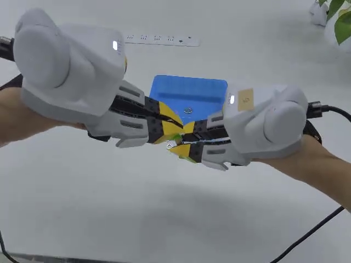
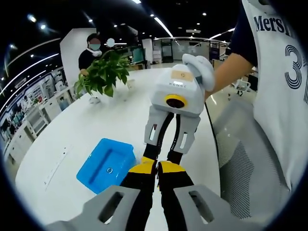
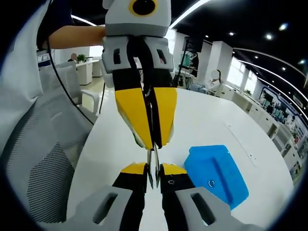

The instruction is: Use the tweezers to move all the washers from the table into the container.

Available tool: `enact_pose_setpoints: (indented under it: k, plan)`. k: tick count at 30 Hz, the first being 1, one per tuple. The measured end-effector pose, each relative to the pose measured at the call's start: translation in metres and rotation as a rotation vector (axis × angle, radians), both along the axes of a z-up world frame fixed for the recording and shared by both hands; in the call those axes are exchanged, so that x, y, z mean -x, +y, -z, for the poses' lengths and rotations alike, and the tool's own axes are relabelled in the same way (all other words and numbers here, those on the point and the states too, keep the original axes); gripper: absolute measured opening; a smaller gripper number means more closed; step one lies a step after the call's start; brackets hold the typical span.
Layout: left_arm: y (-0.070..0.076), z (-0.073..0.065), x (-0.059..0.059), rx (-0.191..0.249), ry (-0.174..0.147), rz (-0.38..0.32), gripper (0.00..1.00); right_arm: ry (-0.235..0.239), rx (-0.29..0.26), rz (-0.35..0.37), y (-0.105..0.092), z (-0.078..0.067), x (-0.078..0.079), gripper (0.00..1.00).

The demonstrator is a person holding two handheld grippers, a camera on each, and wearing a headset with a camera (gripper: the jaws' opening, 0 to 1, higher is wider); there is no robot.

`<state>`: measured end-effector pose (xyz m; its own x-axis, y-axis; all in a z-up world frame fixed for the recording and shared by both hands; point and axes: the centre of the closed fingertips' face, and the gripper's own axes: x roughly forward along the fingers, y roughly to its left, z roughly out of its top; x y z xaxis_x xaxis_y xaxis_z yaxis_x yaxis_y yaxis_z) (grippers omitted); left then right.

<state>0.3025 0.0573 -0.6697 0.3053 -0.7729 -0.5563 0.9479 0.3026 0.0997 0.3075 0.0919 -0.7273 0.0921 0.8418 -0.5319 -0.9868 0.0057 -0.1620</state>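
Observation:
My two grippers meet tip to tip above the white table. The left gripper comes in from the left with its yellow jaws shut on thin metal tweezers. The tweezers' prongs reach down between the jaws of my right gripper, which lie close against both sides. In the head view the right gripper enters from the right. Beyond the tips lies a blue container with one washer inside, also seen as the washer in the container.
A white power strip lies at the far side of the table. A potted plant stands at the back right. A mesh chair is beside the table edge. A black cable trails from the right gripper.

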Motion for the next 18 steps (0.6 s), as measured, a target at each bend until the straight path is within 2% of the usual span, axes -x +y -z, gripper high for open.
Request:
enact_pose_setpoints:
  k: [2, 5, 11, 16, 18]
  plan:
    - [0.001, 0.002, 0.002, 0.012, 0.012, -0.007, 0.06, 0.013, -0.009, -0.003, 0.001, 0.003, 0.002, 0.11]
    - [0.003, 0.010, 0.003, -0.014, 0.025, -0.007, 0.06, 0.022, -0.003, -0.007, 0.002, 0.011, 0.003, 0.11]
    - [-0.002, 0.016, -0.001, -0.007, 0.047, -0.002, 0.06, 0.045, -0.018, -0.002, 0.003, 0.018, 0.001, 0.11]
    - [-0.005, 0.020, -0.008, -0.009, 0.043, 0.004, 0.06, 0.050, -0.021, 0.004, 0.001, 0.022, -0.006, 0.11]
    - [-0.005, 0.020, -0.011, -0.009, 0.028, 0.011, 0.06, 0.046, -0.029, 0.010, 0.000, 0.021, -0.010, 0.11]
